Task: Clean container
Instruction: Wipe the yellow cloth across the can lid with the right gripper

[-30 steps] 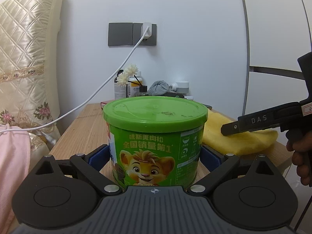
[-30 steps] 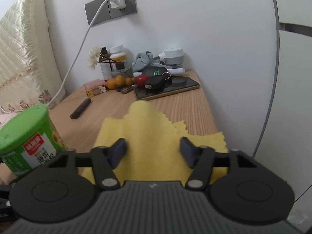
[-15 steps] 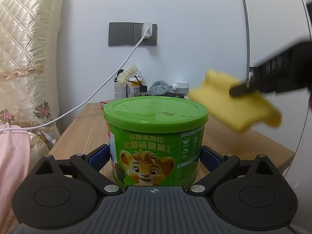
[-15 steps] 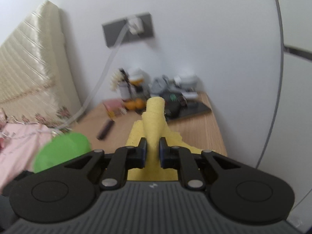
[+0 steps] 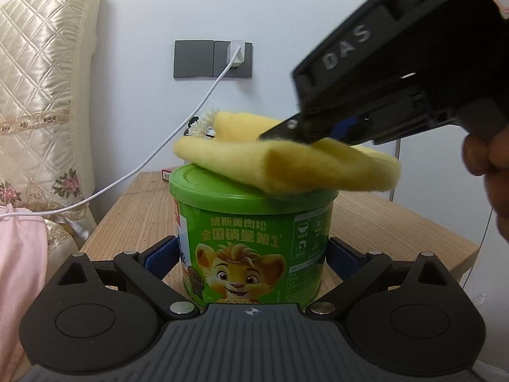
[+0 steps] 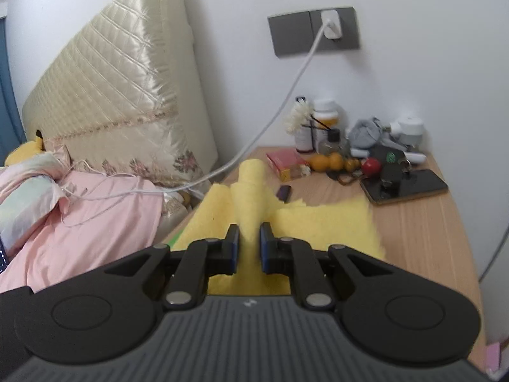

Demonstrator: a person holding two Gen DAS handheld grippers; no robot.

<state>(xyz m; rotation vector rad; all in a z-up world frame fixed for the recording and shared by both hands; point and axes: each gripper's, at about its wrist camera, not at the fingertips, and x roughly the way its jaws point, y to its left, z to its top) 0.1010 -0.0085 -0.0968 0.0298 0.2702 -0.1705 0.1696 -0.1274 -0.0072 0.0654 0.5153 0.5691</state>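
I'm at the wiping step: my left gripper [image 5: 253,254] has its fingers clamped on the green container [image 5: 253,242] standing on the bench [image 5: 397,222]. My right gripper [image 6: 249,244] pinches the yellow cloth [image 5: 286,165], draped over the lid. Next, I judge, comes sweeping it across.

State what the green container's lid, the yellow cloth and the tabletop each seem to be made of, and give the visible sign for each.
Green lid: probably plastic, with a smooth moulded rim and a soft sheen.
Yellow cloth: soft, fuzzy fabric, perhaps microfibre; it folds thickly and its edge is zigzag-cut.
Tabletop: pale wood or wood-look laminate, matte, with straight grain lines; which one cannot be told.
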